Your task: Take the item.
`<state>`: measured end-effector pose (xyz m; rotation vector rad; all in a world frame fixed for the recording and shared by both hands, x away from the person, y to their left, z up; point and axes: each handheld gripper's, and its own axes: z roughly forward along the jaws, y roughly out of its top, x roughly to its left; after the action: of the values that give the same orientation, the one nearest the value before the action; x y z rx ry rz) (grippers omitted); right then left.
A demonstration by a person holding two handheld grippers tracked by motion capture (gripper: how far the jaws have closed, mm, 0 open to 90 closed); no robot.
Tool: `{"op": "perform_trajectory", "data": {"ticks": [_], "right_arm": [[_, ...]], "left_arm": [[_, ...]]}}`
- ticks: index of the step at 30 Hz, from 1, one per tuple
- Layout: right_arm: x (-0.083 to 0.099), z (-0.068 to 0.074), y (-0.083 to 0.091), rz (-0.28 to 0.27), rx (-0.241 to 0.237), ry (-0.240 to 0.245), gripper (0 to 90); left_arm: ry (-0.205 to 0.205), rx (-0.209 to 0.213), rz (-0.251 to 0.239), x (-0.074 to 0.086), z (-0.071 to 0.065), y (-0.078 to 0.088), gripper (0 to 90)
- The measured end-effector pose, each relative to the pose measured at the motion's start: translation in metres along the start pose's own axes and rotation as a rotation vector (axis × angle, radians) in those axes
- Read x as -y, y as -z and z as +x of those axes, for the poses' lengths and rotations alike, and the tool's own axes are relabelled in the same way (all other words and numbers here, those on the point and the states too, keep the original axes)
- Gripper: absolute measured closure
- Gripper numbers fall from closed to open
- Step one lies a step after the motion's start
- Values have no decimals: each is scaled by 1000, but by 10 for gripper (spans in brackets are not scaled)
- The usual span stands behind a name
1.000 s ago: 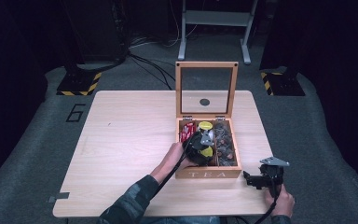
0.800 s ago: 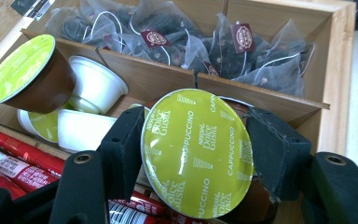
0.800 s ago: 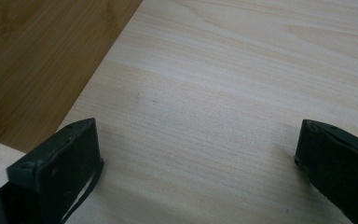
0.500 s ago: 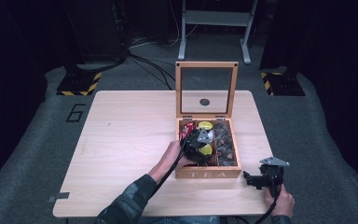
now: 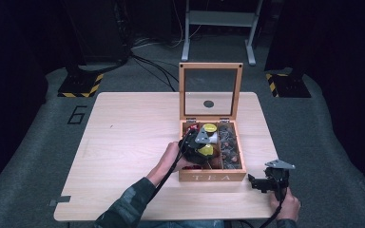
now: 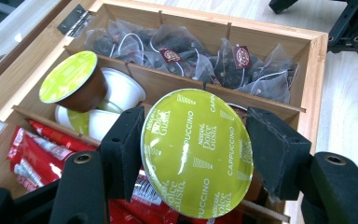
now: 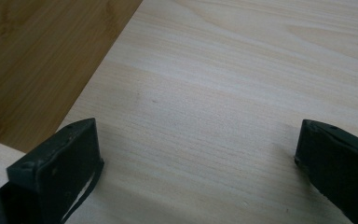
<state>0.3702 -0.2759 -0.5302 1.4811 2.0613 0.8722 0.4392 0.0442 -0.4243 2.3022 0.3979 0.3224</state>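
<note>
Now left tool (image 6: 193, 154) grips cappuccino capsule (image 6: 196, 151) by its rim, over tea box (image 5: 212, 176); right tool (image 7: 196, 163) released, idle on counter (image 7: 223, 93).

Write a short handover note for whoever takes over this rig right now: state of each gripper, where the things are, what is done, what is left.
Left gripper: shut on a green-lidded capsule, held just above the tea box.
Right gripper: open, holding nothing, over the table to the right of the box.
Box: lid up; more capsules in a middle compartment, tea bags along the far row, red sachets near the left jaw.
Done: capsule gripped and clear of its compartment.
Left: probably carry it out and set it down on the table.
</note>
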Motion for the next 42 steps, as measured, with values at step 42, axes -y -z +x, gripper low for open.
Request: {"op": "perform_trajectory", "data": {"ticks": [42], "right_arm": [[0,0,0,1,0,2,0]], "left_arm": [[91,-120,-88,36,23,68,394]]}}
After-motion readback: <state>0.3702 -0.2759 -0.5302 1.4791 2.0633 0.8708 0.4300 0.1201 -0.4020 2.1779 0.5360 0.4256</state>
